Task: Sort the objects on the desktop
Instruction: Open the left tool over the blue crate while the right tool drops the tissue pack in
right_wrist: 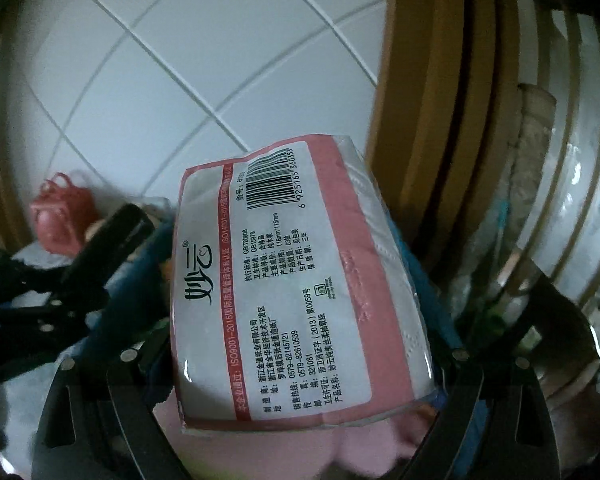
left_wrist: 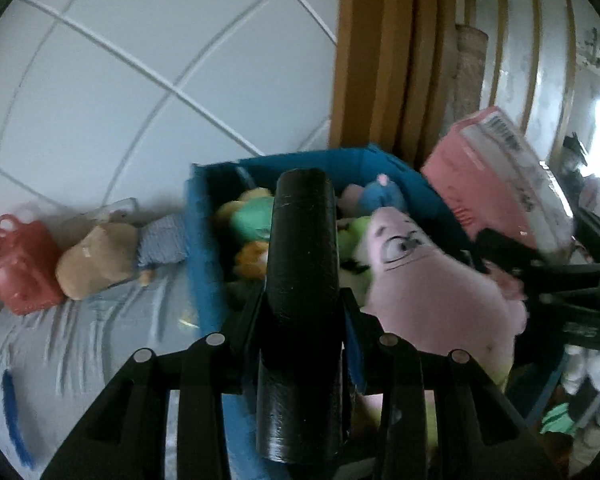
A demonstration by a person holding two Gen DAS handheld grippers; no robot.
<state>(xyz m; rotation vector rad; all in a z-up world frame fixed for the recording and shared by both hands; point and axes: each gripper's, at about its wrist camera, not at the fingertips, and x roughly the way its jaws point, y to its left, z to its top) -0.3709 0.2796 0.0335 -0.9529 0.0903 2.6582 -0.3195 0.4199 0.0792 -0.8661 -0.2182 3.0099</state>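
My left gripper [left_wrist: 303, 304] is shut on a black cylinder [left_wrist: 302, 240] that stands upright between its fingers, over the near side of a blue box [left_wrist: 204, 240]. The box holds several plush toys, with a big pink plush [left_wrist: 432, 288] on top at the right. My right gripper [right_wrist: 304, 354] is shut on a pink and white tissue pack [right_wrist: 292, 292], held tilted above the box's right side and the pink plush [right_wrist: 260, 452]. The pack [left_wrist: 496, 184] and the right gripper [left_wrist: 560, 292] also show at the right of the left wrist view. The cylinder [right_wrist: 120, 232] shows at the left of the right wrist view.
A red plastic basket [left_wrist: 20, 264] and a tan plush in blue stripes [left_wrist: 100, 260] lie left of the box on a grey cloth [left_wrist: 80, 340]. A white tiled wall [left_wrist: 160, 60] stands behind, and a wooden frame [left_wrist: 380, 60] rises behind the box.
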